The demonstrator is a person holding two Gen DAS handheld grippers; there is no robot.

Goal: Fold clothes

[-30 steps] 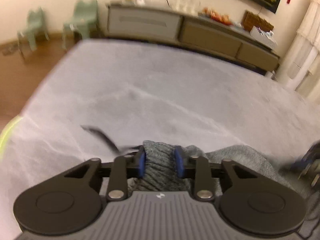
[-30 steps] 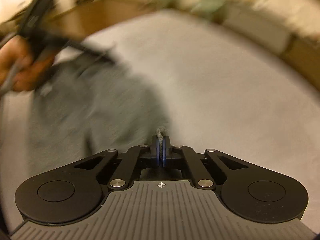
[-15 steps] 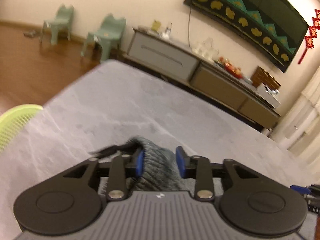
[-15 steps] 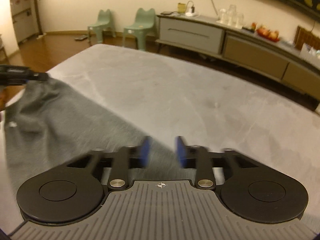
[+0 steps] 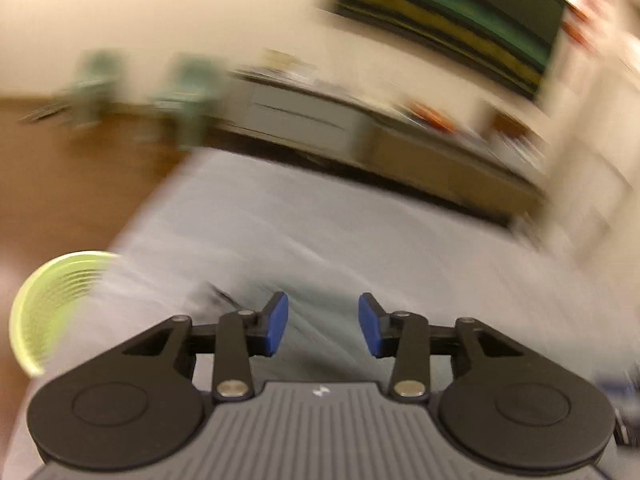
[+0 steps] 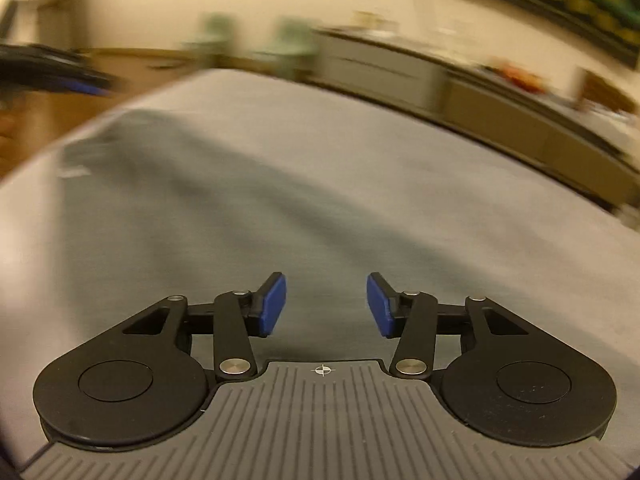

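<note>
A dark grey garment lies spread on the light grey bed surface. In the right wrist view it runs from the far left down to my right gripper, which is open and empty just above it. My left gripper is open and empty, with the blurred grey garment below its fingers. The left gripper also shows at the far left of the right wrist view, above the garment's far end. Both views are motion-blurred.
A lime green basket sits at the bed's left edge. Beyond the bed stand a long low cabinet and two green chairs on wooden floor.
My left gripper has let go of the garment and opened wider. My right gripper, shut on the garment one second ago, has opened fully. Both have lifted slightly, and the garment now lies flat.
</note>
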